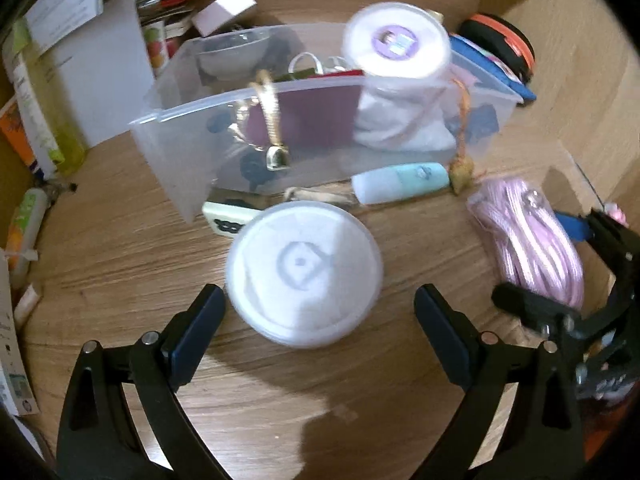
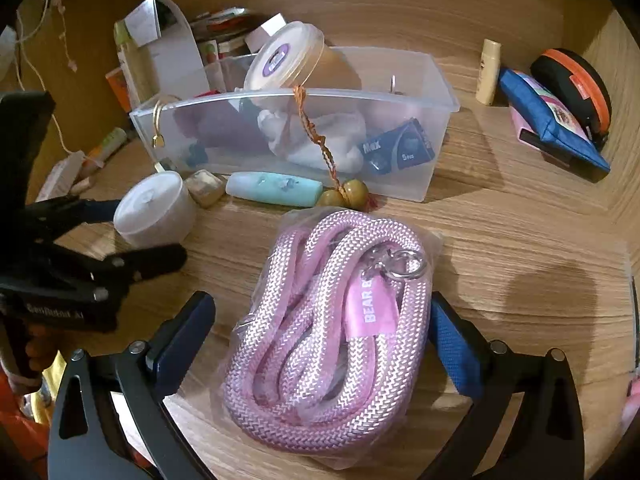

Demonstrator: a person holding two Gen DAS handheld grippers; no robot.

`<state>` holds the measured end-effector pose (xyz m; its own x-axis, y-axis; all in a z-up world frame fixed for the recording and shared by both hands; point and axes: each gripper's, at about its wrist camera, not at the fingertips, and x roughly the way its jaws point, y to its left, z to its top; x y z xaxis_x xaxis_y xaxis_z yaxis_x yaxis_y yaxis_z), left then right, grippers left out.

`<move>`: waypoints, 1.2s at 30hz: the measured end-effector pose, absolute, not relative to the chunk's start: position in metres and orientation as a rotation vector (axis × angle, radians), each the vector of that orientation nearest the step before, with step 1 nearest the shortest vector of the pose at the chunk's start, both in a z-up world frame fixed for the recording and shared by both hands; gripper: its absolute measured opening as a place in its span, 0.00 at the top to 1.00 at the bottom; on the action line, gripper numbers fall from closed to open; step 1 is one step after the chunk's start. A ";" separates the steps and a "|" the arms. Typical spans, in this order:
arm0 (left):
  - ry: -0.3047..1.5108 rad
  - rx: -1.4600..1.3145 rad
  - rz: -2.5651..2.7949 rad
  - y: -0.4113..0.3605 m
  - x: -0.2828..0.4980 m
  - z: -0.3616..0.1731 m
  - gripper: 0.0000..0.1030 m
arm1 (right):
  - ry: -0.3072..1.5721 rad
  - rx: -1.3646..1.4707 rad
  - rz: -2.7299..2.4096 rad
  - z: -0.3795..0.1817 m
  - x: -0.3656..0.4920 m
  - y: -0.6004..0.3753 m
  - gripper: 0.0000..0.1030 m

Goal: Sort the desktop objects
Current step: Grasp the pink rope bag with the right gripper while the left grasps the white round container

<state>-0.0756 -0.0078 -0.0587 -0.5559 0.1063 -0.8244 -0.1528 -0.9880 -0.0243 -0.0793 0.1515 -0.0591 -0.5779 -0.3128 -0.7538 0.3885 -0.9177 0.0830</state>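
Observation:
A clear plastic bin [image 1: 180,120] [image 2: 436,80] stands on the wooden desk and holds several small items, with a round white tub [image 1: 398,42] [image 2: 280,60] leaning on its rim. A second round white tub [image 1: 302,272] [image 2: 154,210] stands on the desk before the bin. My left gripper [image 1: 320,334] [image 2: 140,236] is open, its fingers either side of that tub. A bagged pink rope [image 2: 328,328] [image 1: 528,240] lies to the right. My right gripper [image 2: 320,344] is open, its fingers either side of the rope bag.
A mint tube [image 1: 402,182] [image 2: 274,189], a tile [image 1: 228,220] and beads on an orange cord [image 2: 346,194] lie against the bin's front. Boxes and papers [image 1: 60,60] crowd the left. A blue pouch [image 2: 552,124], an orange-black case [image 2: 576,88] and a cream tube [image 2: 489,72] lie at the right.

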 end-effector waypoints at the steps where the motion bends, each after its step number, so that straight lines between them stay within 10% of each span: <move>1: 0.090 -1.396 2.637 -0.005 -0.075 -0.059 0.04 | 0.135 1.157 -2.491 -0.059 -0.079 0.152 0.11; 19: 0.069 -1.448 2.637 0.001 -0.090 -0.061 0.01 | 0.082 1.114 -2.429 -0.055 -0.075 0.161 0.43; 24: 0.049 -1.417 2.693 -0.004 -0.093 -0.056 0.37 | -0.006 1.121 -2.391 -0.053 -0.078 0.169 0.47; 36: 0.045 -1.286 2.771 -0.004 -0.076 -0.038 0.37 | -0.115 1.039 -2.404 -0.027 -0.079 0.186 0.49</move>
<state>-0.0755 -0.0039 -0.0382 -0.6428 0.0656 -0.7632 -0.0904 -0.9959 -0.0096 -0.0786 0.1864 -0.0269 -0.5742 -0.4886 -0.6569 0.4235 -0.8640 0.2725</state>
